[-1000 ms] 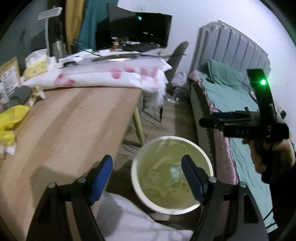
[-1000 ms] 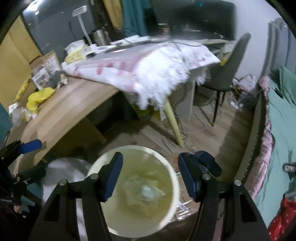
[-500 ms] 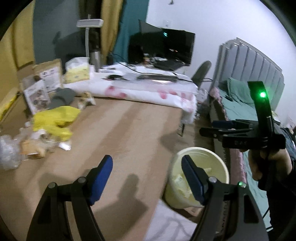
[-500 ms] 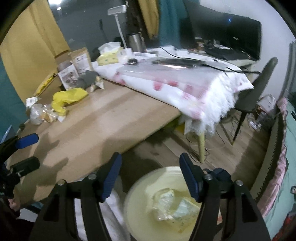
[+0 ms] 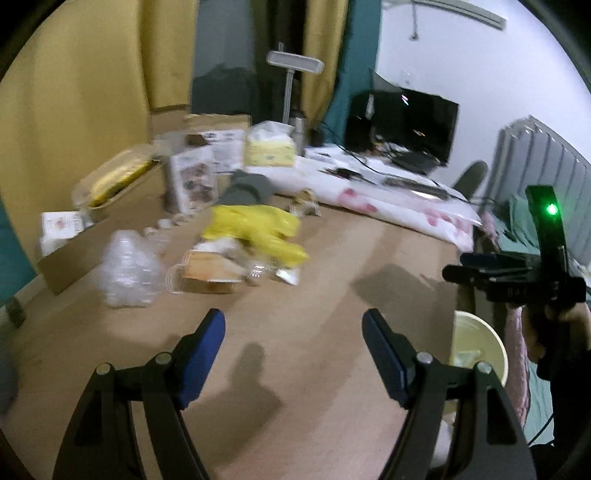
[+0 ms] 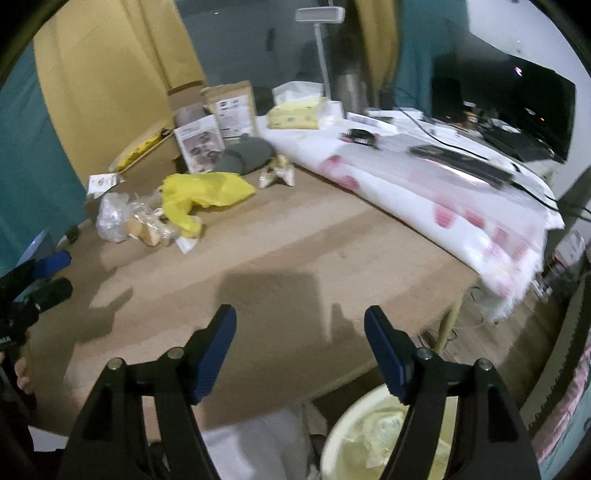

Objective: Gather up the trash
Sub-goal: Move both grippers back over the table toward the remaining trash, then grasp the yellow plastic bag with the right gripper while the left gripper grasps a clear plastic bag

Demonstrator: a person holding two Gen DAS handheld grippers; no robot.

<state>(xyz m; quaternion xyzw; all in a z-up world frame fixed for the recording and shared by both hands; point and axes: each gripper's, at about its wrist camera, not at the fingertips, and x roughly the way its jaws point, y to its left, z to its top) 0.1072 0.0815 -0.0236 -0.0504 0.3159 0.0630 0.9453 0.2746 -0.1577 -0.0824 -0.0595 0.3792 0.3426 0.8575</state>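
Observation:
A pile of trash lies at the far left of the wooden table (image 5: 325,332): a yellow plastic bag (image 5: 255,225), a crumpled clear bag (image 5: 127,269) and a clear food container (image 5: 207,273). The same pile shows in the right wrist view, with the yellow bag (image 6: 207,192) and clear bag (image 6: 114,214). A cream bin (image 6: 373,443) holding wrappers stands on the floor by the table's near edge; it also shows in the left wrist view (image 5: 480,347). My left gripper (image 5: 293,354) is open and empty above the table. My right gripper (image 6: 299,354) is open and empty over the table edge.
Cardboard boxes (image 6: 232,110), a grey cloth (image 6: 247,157), a tissue pack (image 6: 293,116) and a lamp (image 6: 319,22) stand behind the trash. A white-and-pink cloth (image 6: 443,188) with cables covers the far right. A monitor (image 6: 517,99) and a bed (image 5: 532,236) lie beyond.
Both grippers have risen and swung left from over the bin toward the table. The trash pile has come into view in both. Both stay open.

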